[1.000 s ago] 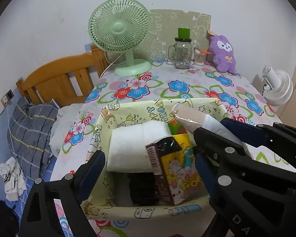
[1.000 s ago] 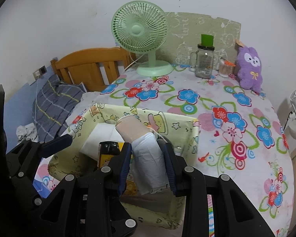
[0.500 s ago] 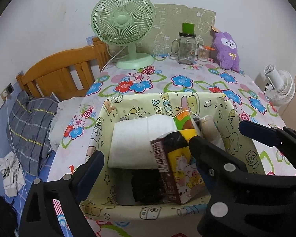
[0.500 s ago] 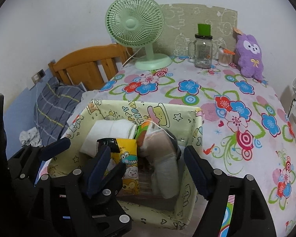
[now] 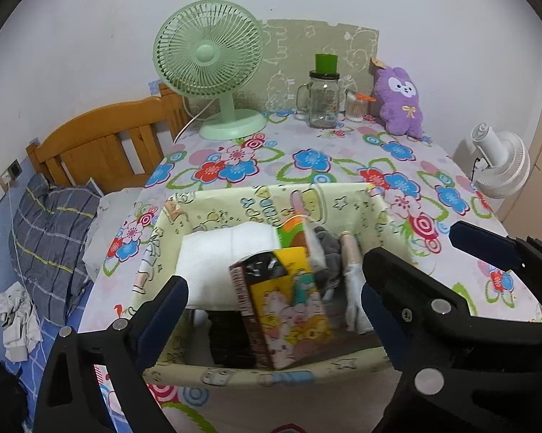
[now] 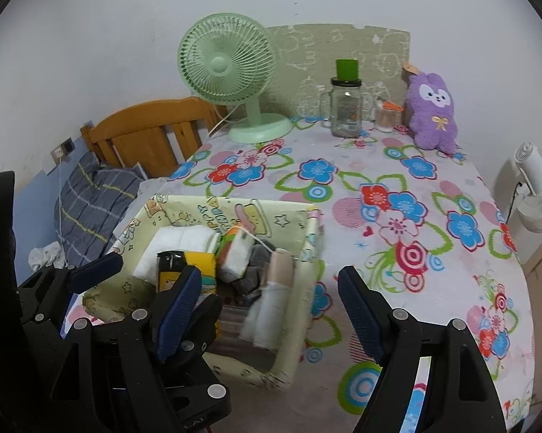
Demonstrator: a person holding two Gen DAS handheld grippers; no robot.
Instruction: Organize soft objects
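- The right gripper [image 6: 271, 310] has let go, and its jaws are opening wide right now. The rolled sock lies low between them in the picture, but no pad touches it.
- The left gripper [image 5: 274, 303] is spread open too, with nothing in it. Its two fingers hang near the close side of the basket.
- The yellow cloth basket [image 6: 308, 238] sits on the near left part of the table [image 6: 433, 252], which has a cloth full of big flowers.
- A rolled sock [image 6: 276, 285], pink at the top and white lower down, lies inside the basket along its right wall.
- Just left of it is some crumpled grey cloth [image 6: 258, 267].
- A folded white cloth [image 5: 231, 252] lies on the left side of the basket.
- A yellow pack with cartoon animals [image 5: 296, 310] stands tilted in the middle of the basket, in front of the white cloth.
- Behind it sits a small pack in orange, green and white [image 6: 236, 252].
- Far away on the table stand a green fan [image 6: 227, 68], a glass jar with a green top [image 6: 345, 108] and a purple plush bunny [image 6: 431, 112], leaning on the wall.
- A white fan [image 6: 538, 195] is off the table on the right.
- A wooden bed end [image 5: 104, 144] and a grey checked pillow [image 5: 50, 241] are on the left.
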